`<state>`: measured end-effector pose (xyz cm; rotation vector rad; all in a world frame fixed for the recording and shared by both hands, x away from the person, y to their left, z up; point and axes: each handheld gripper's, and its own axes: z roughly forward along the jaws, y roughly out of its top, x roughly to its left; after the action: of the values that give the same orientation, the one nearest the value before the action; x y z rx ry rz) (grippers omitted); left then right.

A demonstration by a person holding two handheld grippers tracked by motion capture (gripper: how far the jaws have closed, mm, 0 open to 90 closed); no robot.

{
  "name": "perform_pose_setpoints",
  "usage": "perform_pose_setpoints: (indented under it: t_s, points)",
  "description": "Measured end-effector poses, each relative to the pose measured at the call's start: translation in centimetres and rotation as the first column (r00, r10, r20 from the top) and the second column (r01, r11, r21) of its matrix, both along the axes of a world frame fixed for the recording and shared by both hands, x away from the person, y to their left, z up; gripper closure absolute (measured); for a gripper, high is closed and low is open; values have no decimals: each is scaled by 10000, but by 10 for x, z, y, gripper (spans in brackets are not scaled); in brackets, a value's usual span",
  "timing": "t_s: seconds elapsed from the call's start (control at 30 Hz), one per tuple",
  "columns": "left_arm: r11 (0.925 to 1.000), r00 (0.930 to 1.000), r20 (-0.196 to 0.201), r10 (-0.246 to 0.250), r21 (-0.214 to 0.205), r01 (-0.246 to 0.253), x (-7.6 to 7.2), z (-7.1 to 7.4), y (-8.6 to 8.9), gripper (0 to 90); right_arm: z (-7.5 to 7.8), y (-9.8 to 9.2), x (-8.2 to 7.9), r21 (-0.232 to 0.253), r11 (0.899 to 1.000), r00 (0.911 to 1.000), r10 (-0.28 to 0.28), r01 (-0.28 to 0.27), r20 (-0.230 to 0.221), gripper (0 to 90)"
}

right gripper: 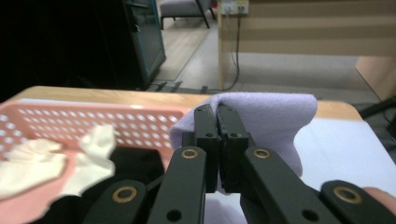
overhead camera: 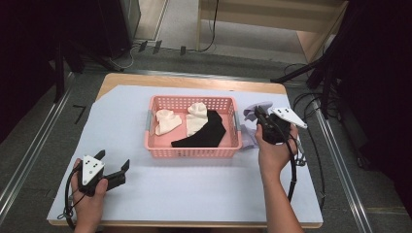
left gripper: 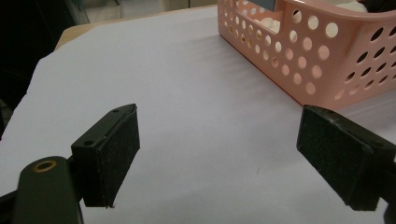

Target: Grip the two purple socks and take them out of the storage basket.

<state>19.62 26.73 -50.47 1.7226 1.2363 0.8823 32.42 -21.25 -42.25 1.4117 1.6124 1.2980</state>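
Observation:
A pink perforated basket [overhead camera: 194, 151] sits mid-table and holds two cream socks [overhead camera: 167, 121] [overhead camera: 196, 116] and a black sock [overhead camera: 206, 132]. Just right of the basket, my right gripper [overhead camera: 259, 114] is shut on a lavender cloth [overhead camera: 250, 116], lifted off the table. In the right gripper view the jaws are pressed together with the lavender cloth [right gripper: 275, 116] draped over their tips, the basket [right gripper: 93, 122] to the left. My left gripper [overhead camera: 112, 165] rests open near the front left corner. Its pads [left gripper: 114, 154] stand wide apart over bare sheet, the basket wall [left gripper: 317, 60] ahead at right.
A pale lavender sheet [overhead camera: 194, 194] covers the wooden table [overhead camera: 184, 80]. Cables [overhead camera: 294, 170] trail from the right gripper along the table's right side. Metal rails [overhead camera: 29, 155] run along the floor on both sides.

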Motion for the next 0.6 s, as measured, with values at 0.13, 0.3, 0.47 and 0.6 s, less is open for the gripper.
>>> perform_pose_setpoints:
  t_s: [0.13,0.3,0.47,0.6]
  points:
    - [10000,10000,2,12,15,-12,0,0,0,141,-19,-11,0,-103,9997,9990,-204,200,-393,887]
    - [10000,10000,36,1,29,-1,0,0,0,141,-44,-16,-1,-188,9995,9959,-285,269,-862,876]
    - [10000,10000,49,32,-14,-32,-1,0,0,142,-59,-27,-8,640,9979,9950,-38,102,-1000,695]
    - [10000,10000,54,41,26,-42,-1,0,0,141,-62,-38,-14,927,9956,9966,-30,106,-821,607]
